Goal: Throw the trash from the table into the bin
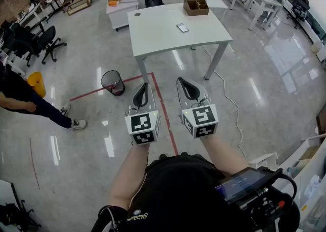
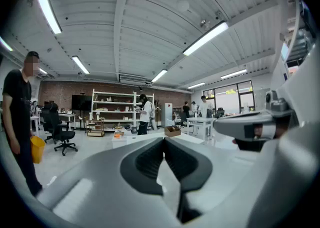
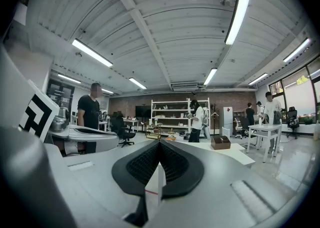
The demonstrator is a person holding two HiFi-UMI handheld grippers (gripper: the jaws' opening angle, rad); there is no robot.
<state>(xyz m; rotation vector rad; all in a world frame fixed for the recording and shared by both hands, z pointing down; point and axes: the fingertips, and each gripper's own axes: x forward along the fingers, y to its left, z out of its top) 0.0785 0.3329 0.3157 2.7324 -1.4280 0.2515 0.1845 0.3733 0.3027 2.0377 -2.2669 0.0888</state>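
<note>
Black ribbed pads on both claws are pressed together with nothing between them. The left gripper [image 1: 143, 89] and the right gripper [image 1: 184, 84] are each clenched on air, held side by side in front of the person and pointing roughly level toward the table. Each gripper's own view confirms this, with the jaw tips meeting and only the room visible beyond.

Just past the left gripper, a red tape line [image 1: 160, 109] crosses the glossy floor. The bin [image 1: 112, 82], a dark mesh basket, stands on the floor beside the table's near left leg. A thin cable [image 1: 224, 91] trails across the floor on the right.

The white table [image 1: 153, 37] is ahead, well apart from both claws. A small flat pale item [image 1: 182, 27] lies on it toward the far side. This is probably the trash, though it is too small here to tell what it is. A brown compartmented box [image 1: 196, 6] seems to sit at the table's far right corner.

The task looks to be at its start. Nothing has been picked up, and the person stands short of the table. The next move likely calls for stepping closer, opening one claw, and lowering it over the flat item. A thin piece lying flush on the tabletop may need a low, careful pinch at its edge. After that comes a carry back to the bin on the left.
</note>
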